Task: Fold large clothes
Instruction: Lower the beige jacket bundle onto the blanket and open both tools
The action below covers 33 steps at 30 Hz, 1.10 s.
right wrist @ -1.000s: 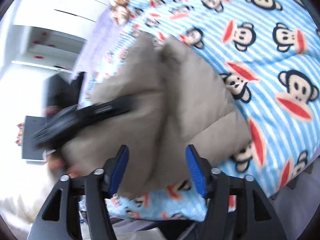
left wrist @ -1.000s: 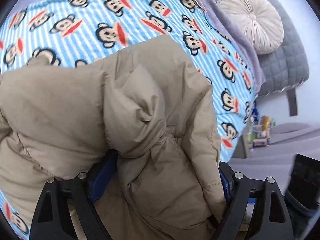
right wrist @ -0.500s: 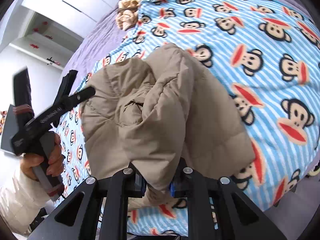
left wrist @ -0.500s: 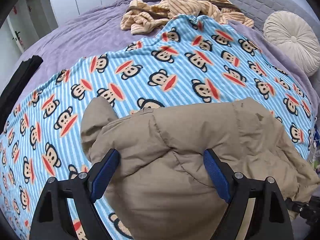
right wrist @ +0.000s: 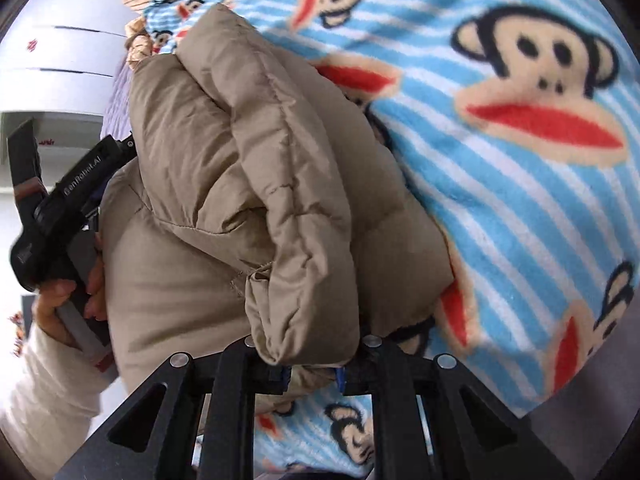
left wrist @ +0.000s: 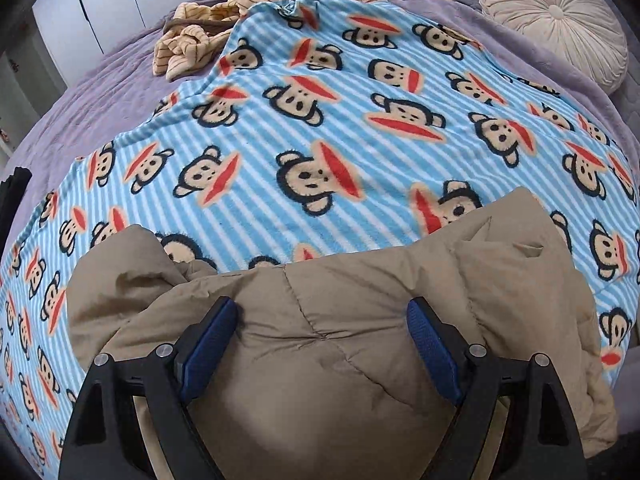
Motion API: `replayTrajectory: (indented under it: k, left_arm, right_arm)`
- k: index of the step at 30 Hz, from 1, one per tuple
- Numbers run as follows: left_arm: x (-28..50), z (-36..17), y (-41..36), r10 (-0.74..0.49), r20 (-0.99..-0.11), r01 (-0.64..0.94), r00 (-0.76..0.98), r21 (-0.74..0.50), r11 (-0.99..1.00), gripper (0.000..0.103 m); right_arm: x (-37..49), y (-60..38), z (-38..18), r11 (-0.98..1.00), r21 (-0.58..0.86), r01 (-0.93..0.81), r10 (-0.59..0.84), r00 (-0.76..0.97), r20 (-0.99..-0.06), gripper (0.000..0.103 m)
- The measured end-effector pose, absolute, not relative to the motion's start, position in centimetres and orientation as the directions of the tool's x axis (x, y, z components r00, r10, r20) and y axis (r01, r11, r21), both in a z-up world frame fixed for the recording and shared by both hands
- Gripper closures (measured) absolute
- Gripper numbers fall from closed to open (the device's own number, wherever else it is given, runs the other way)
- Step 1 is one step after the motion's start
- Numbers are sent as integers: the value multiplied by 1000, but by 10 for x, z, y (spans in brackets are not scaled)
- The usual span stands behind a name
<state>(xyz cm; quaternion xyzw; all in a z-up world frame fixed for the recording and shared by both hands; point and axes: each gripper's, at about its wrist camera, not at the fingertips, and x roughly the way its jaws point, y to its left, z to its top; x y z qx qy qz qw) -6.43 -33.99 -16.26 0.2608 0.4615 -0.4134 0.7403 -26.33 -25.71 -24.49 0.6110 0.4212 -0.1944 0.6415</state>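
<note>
A tan puffy jacket [left wrist: 340, 360] lies bunched at the near edge of a blue striped monkey-print blanket [left wrist: 320, 120]. My left gripper [left wrist: 320, 312] holds its blue pads wide apart, pressed on either side of a thick creased bulge of the jacket. In the right wrist view the jacket [right wrist: 248, 168] is folded into a thick roll. My right gripper [right wrist: 310, 376] has its jaws nearly together, pinched on the roll's lower hem. The left gripper [right wrist: 76, 192] shows at the jacket's far side, held by a hand [right wrist: 60, 300] in a white sleeve.
A tan striped garment [left wrist: 224, 28] lies crumpled at the blanket's far end. A round cream cushion [left wrist: 556, 20] sits at the far right. Purple bedspread [left wrist: 100, 92] surrounds the blanket, white cupboards [left wrist: 120, 0] stand behind, and a black object [left wrist: 12, 192] lies at the left edge.
My right gripper went from open around the jacket's edge to pinched on it, and dropped lower. My left gripper swung to face up the bed, the jacket bulge still between its pads.
</note>
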Motion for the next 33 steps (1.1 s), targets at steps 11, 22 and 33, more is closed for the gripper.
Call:
replayTrajectory:
  k: [11,22,33]
  left_arm:
    - [-63,-167,-343,-343,-906,844,248,29,535,15]
    - [-78,-103,-253,-327,-921,758,212,-56,650,15]
    - [-127,-123,-180,-246,-961,636,129,-109,763,15]
  right_arm:
    - [-237,-286,-108,611,530,588,142,577,-804,81]
    - [-185,-274,-198,681,454,574,308,339,-889,81]
    - [-172,-283,-220,651,489,580,366,325,-872,79]
